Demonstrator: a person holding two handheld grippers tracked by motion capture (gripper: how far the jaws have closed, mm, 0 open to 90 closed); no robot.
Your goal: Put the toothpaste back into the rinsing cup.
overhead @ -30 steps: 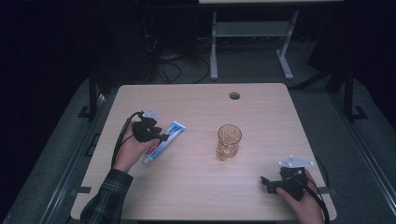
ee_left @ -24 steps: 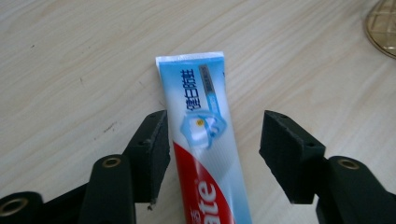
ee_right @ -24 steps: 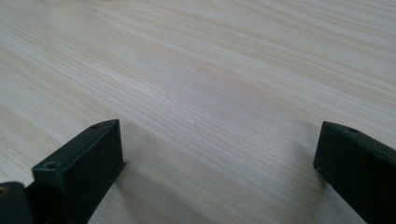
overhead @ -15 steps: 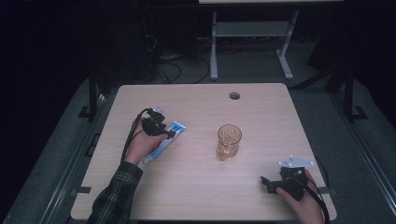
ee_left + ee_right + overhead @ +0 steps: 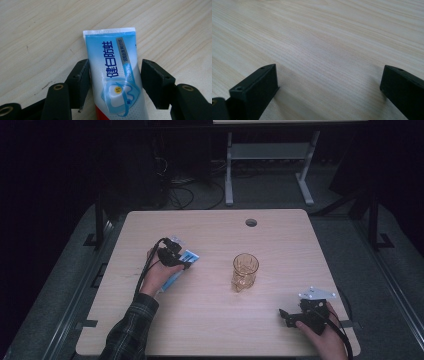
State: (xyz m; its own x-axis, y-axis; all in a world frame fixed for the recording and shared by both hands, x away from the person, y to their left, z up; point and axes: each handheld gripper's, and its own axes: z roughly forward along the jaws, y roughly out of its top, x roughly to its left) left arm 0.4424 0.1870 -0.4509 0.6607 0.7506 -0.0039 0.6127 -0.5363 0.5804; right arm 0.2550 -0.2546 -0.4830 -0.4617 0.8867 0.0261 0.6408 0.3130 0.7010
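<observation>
Partly hidden: toothpaste tube [image 5: 115,75] cap end cut off | left gripper [image 5: 115,77] spread, straddling it | right gripper [image 5: 329,82] spread.

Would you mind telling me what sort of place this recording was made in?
Probably a lab or workshop set up for recording, not a home: a plain wooden table with a cable hole, loose cables on the dark floor behind it, and a white metal stand farther back.
</observation>
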